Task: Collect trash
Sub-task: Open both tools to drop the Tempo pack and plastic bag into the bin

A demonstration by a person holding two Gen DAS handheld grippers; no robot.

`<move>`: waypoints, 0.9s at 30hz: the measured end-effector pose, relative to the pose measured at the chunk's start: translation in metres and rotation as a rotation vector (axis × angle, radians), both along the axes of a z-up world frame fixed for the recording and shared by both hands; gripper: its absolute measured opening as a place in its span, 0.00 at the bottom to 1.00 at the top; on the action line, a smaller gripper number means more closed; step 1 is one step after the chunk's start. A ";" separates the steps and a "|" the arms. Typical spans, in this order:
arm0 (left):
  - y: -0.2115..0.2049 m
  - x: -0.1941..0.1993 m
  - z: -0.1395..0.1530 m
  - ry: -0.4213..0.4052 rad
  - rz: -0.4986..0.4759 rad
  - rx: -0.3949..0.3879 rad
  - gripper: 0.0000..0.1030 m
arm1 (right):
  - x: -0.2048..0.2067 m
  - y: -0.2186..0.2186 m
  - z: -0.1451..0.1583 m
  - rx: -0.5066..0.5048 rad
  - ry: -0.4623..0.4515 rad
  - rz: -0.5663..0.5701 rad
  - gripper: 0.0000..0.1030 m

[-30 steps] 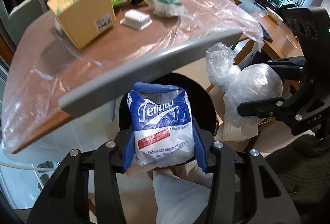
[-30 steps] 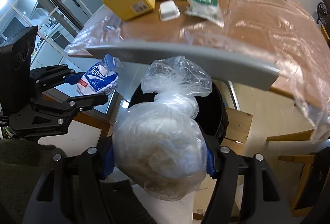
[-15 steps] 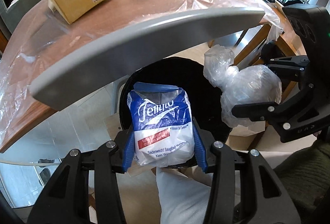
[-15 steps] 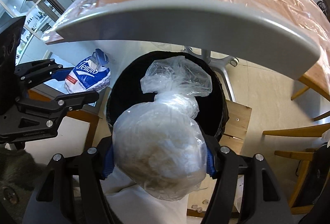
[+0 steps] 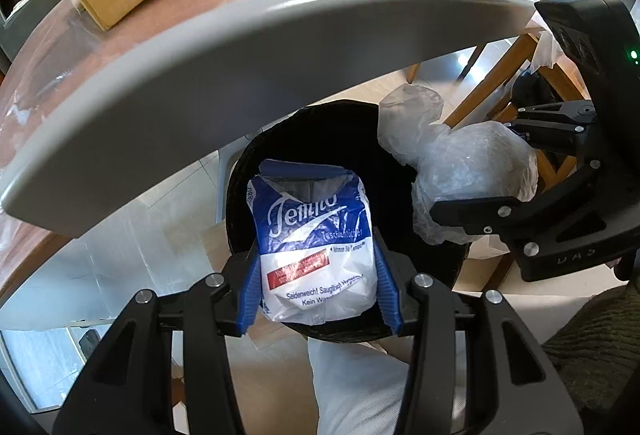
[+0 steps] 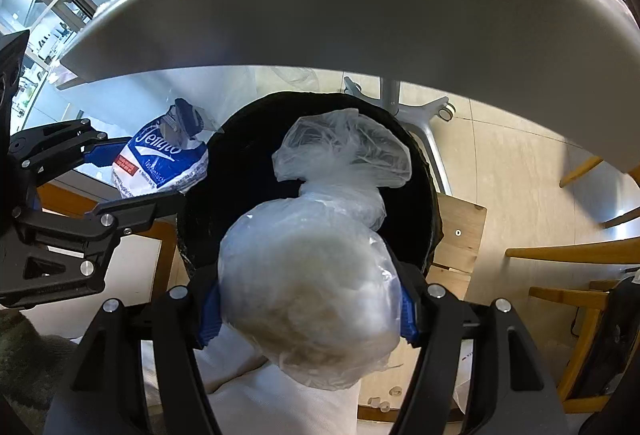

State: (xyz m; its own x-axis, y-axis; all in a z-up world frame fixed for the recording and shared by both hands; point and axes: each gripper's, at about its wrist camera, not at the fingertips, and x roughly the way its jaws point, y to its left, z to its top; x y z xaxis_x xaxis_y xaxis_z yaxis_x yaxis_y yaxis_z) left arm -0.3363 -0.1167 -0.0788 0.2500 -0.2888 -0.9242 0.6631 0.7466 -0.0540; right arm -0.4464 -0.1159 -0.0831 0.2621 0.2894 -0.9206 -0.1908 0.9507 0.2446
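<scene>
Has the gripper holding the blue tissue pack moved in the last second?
Yes. The left gripper has come down with the tissue pack: the grey table edge now sits higher in its view, and the black bin below looks much larger.

The blue tissue pack (image 5: 316, 247) reads "Tempo", "Taschentücher", "Seidenweich! Saugfähig! Hygienisch".

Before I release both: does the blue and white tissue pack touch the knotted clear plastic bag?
Apart. The right wrist view shows dark bin interior between the tissue pack and the plastic bag.
</scene>
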 end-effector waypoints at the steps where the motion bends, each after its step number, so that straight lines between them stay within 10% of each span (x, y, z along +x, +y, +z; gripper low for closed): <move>1: -0.001 -0.001 -0.001 0.001 0.000 0.001 0.47 | 0.000 0.000 0.000 0.001 0.000 0.000 0.63; 17: -0.009 0.008 -0.007 0.010 -0.004 0.011 0.48 | 0.002 0.001 0.003 -0.007 0.010 -0.022 0.63; 23: -0.006 0.008 0.003 -0.021 -0.010 -0.027 0.82 | 0.002 -0.008 0.008 0.011 -0.006 -0.066 0.74; 27: -0.003 0.010 0.005 -0.012 -0.009 -0.027 0.83 | 0.000 -0.015 0.014 0.023 -0.011 -0.081 0.75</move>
